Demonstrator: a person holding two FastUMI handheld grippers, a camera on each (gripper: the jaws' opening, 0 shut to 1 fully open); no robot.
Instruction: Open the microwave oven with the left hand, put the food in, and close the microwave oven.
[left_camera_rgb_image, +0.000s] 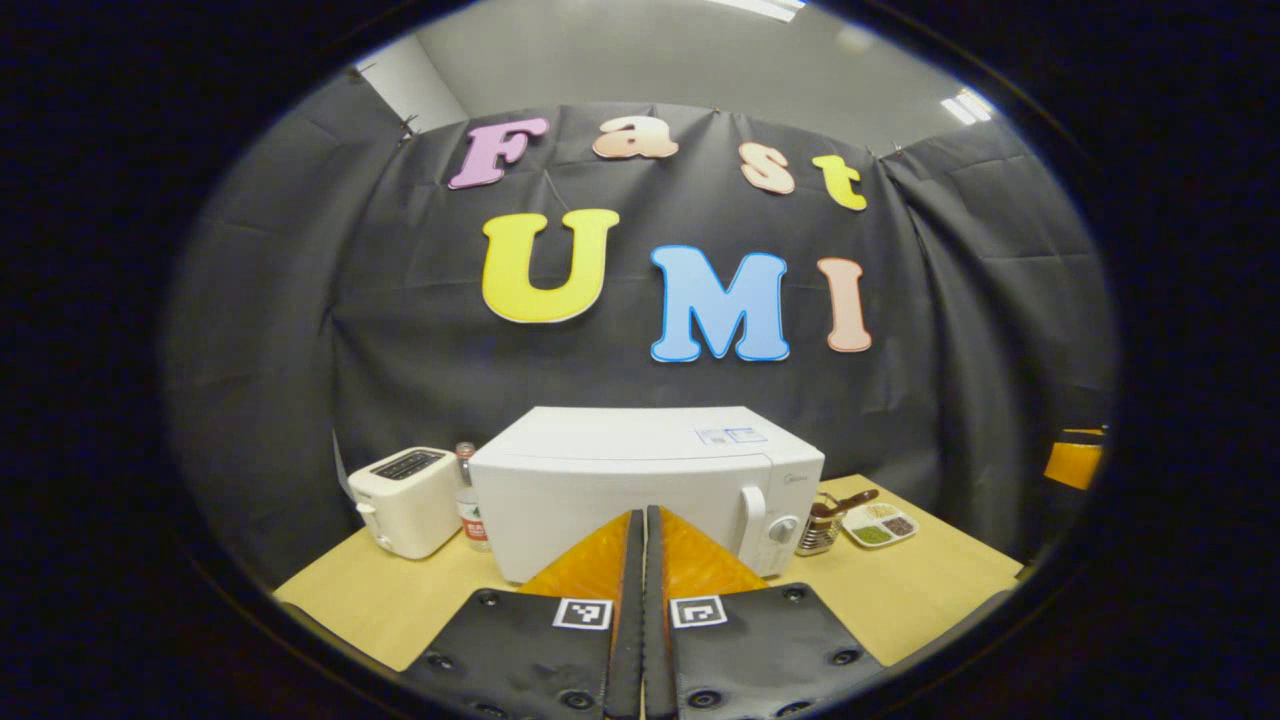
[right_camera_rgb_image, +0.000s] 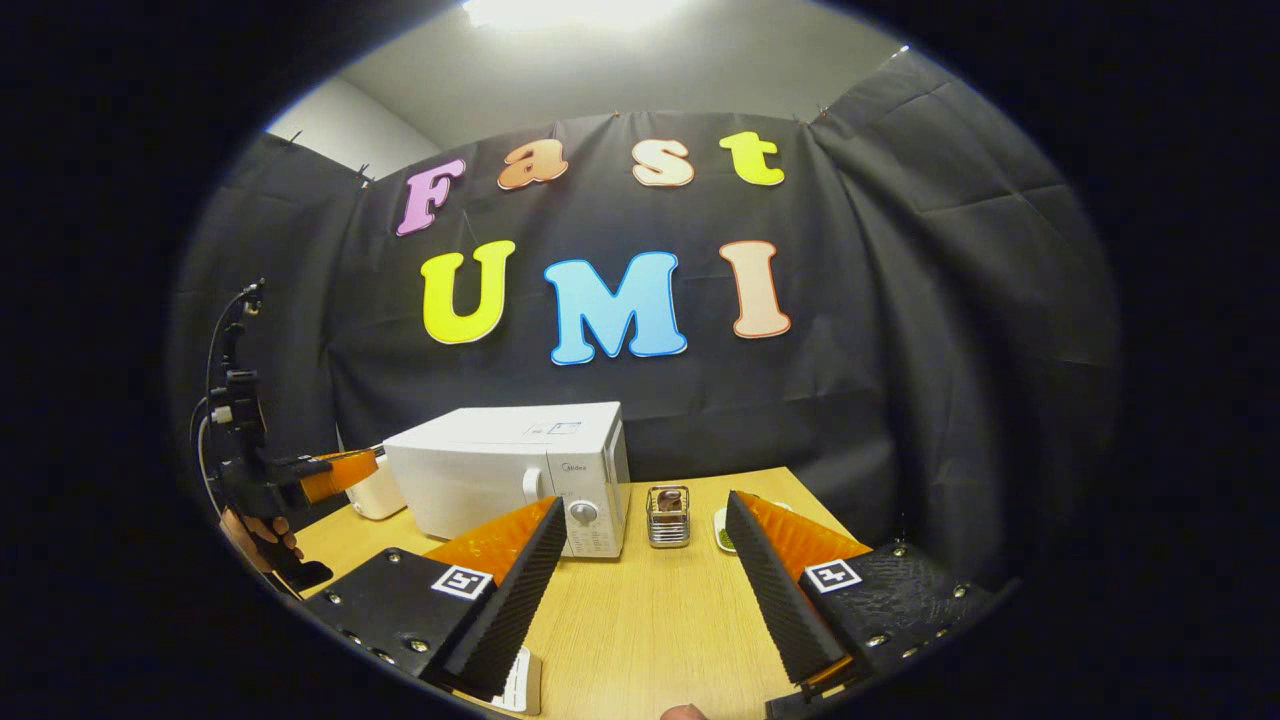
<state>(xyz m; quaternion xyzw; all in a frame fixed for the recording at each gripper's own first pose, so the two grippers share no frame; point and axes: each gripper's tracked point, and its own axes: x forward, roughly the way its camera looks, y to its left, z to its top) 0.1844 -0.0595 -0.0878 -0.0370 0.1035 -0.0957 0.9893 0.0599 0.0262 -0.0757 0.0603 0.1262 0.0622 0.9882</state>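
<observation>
The white microwave (left_camera_rgb_image: 640, 470) stands shut at the back of the wooden table (left_camera_rgb_image: 900, 590), with its handle (left_camera_rgb_image: 752, 512) and knob (left_camera_rgb_image: 783, 528) on the right side. My left gripper (left_camera_rgb_image: 643, 515) is shut with nothing in it, pointing at the door from a short way in front. A small divided dish of food (left_camera_rgb_image: 880, 525) lies to the right of the microwave. My right gripper (right_camera_rgb_image: 645, 505) is wide open and empty above the table. In the right gripper view the microwave (right_camera_rgb_image: 520, 475) sits left of centre, and the left gripper (right_camera_rgb_image: 370, 460) hovers near its left side, held by a hand (right_camera_rgb_image: 262, 535).
A white toaster (left_camera_rgb_image: 405, 500) and a small bottle (left_camera_rgb_image: 468, 495) stand left of the microwave. A wire holder (right_camera_rgb_image: 668, 515) with a jar stands between the microwave and the dish (right_camera_rgb_image: 721, 530). A white card (right_camera_rgb_image: 520, 680) lies at the table's near edge.
</observation>
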